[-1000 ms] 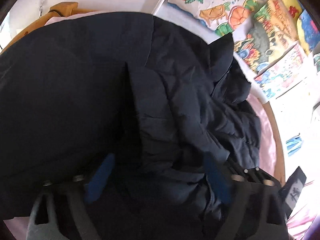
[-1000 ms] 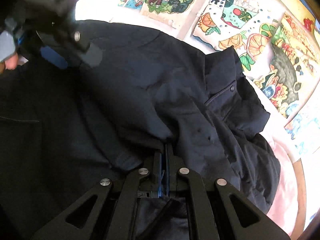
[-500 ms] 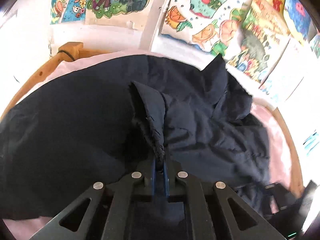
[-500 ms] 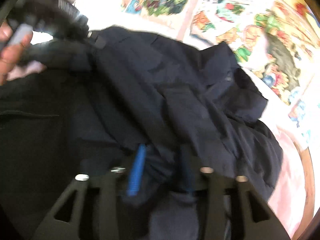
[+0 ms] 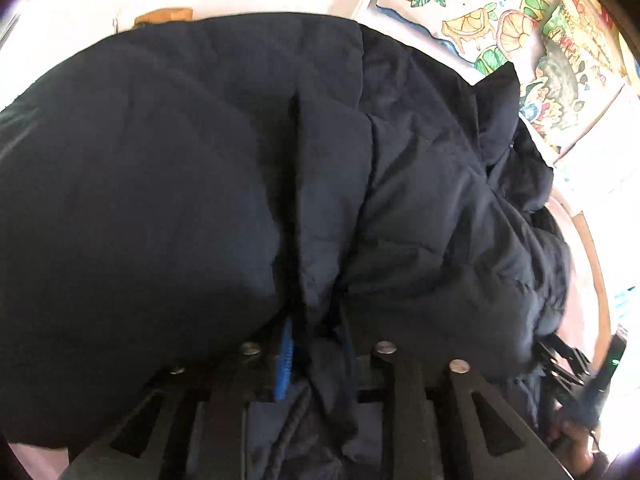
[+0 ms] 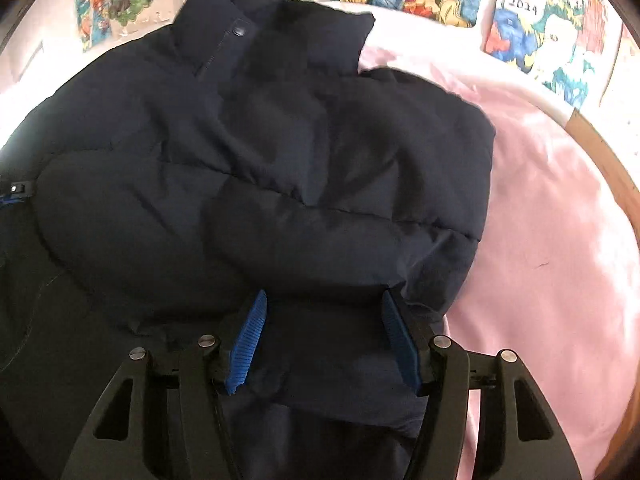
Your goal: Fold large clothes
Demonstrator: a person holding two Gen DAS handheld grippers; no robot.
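Navy jacket (image 6: pixel 256 184) fabric sits between both opening tools.

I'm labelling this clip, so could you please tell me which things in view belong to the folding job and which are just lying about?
Part of the job:
- dark puffer jacket
- left gripper, opening, fabric between its jaws
- right gripper, opening over the jacket

Just there:
- pink sheet
- colourful drawings
- wooden frame

Jacket (image 6: pixel 260 184) on sheet (image 6: pixel 540 220), drawings (image 6: pixel 540 20) behind, sheet bare to its right
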